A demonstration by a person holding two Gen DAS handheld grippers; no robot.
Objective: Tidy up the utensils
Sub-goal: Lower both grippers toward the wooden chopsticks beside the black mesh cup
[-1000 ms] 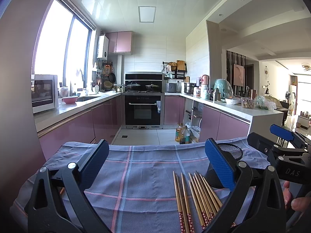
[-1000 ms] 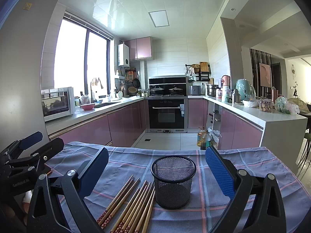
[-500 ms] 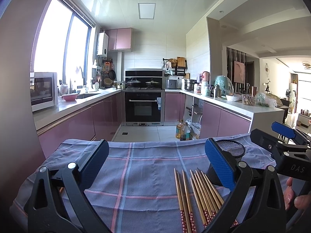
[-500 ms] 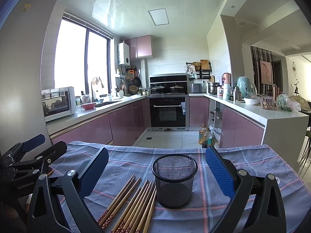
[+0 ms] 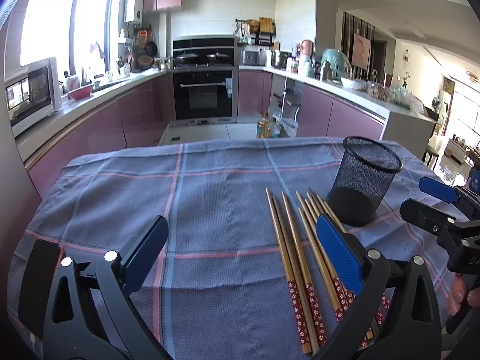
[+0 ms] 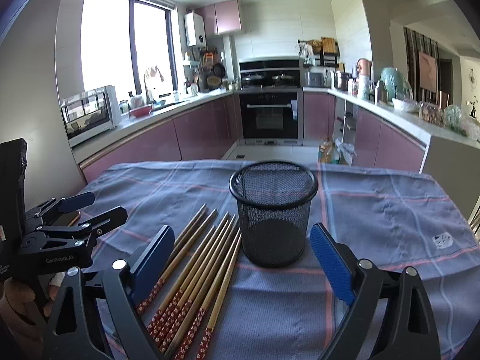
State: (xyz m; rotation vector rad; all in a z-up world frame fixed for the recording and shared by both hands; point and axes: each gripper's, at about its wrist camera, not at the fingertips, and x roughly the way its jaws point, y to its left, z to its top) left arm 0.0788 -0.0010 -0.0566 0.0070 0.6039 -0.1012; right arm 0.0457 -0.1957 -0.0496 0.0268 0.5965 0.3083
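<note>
Left tool point(image 5: 240, 246) gapes empty; right tool point(image 6: 241, 250) closing, still empty. Chopsticks point(image 6: 198, 264) (light, stiff, slippery) want gripping mid-shaft, beside the mesh cup point(image 6: 273, 216).

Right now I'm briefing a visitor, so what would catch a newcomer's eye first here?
The black mesh cup stands upright mid-table on the blue checked cloth. Beside it, toward the left claw, wooden chopsticks with red flowered ends lie in a loose row. The right claw frames the cup, closing, touching nothing.

Black mesh cup point(image 6: 274, 219), tan chopsticks point(image 6: 198, 258) with red flowered ends, blue-grey pink-checked cloth point(image 6: 384, 210).
</note>
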